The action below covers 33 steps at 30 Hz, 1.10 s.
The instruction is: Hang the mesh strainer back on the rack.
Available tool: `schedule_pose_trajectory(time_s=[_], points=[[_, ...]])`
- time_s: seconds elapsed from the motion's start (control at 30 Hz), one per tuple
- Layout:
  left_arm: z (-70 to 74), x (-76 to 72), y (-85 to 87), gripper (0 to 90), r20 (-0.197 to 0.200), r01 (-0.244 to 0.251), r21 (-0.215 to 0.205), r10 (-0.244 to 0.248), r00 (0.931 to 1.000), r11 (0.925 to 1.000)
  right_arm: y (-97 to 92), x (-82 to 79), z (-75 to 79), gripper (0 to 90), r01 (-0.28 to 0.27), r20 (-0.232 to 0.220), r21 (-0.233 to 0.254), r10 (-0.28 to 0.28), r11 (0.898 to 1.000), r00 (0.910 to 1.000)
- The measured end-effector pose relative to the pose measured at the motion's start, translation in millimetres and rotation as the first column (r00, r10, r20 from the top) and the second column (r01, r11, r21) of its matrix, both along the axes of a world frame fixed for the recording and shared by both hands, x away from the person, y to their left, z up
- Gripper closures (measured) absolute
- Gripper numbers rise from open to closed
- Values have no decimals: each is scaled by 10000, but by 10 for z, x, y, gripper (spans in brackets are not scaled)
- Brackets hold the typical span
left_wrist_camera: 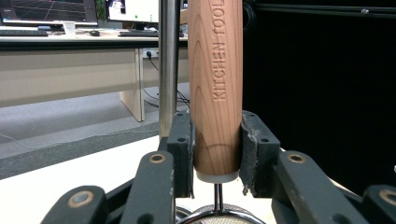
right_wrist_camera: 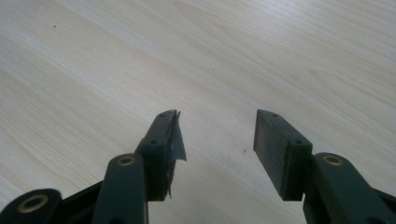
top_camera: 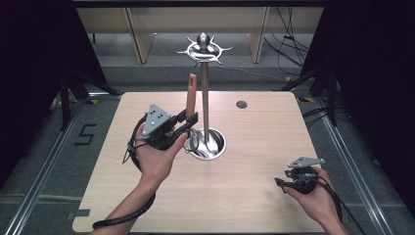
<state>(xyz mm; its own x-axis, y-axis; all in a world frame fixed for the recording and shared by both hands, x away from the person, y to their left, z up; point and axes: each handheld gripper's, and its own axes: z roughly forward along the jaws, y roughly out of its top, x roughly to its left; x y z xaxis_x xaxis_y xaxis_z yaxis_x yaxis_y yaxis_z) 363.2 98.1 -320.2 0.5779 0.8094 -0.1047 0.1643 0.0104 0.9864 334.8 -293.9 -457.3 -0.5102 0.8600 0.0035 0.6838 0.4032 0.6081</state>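
**Left tool grips wooden handle by the stand**

The left tool (left_wrist_camera: 216,154) clamps an upright wooden handle (left_wrist_camera: 215,84) beside the steel stand (top_camera: 205,98) at counter centre. The right tool (right_wrist_camera: 217,140) gapes wide over the near-right pale wood counter (top_camera: 254,196). Dark curtains flank the room; desks stand far behind.

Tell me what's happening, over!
Left gripper shut on upright wooden-handled strainer. Right gripper open, empty. Tall steel hook stand close beside.

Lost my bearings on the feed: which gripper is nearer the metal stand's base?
Left. The left gripper sits right beside the stand's base, clamped on the wooden handle. The right gripper rests open, well off toward the table's near right corner.
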Motion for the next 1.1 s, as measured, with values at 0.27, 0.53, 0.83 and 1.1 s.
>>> schedule_pose_trajectory(time_s=[0.27, 0.53, 0.83, 1.1], points=[[61, 10, -17, 678, 167, -62, -147, 65, 9998, 9999, -5, 0, 1, 504, 12, 16, 2, -12, 10000, 10000], [107, 24, -35, 678, 306, -133, -211, 139, 9994, 9997, -5, -1, 3, 504, 43, -1, -6, -43, 10000, 10000], [128, 43, -27, 678, 416, -369, -210, 377, 9984, 9991, -9, 2, 1, 504, 29, 18, -38, -29, 10000, 10000], [168, 70, -50, 678, 491, -609, -152, 616, 9969, 9980, -1, -6, -1, 504, 79, -40, 13, -79, 10000, 10000]])
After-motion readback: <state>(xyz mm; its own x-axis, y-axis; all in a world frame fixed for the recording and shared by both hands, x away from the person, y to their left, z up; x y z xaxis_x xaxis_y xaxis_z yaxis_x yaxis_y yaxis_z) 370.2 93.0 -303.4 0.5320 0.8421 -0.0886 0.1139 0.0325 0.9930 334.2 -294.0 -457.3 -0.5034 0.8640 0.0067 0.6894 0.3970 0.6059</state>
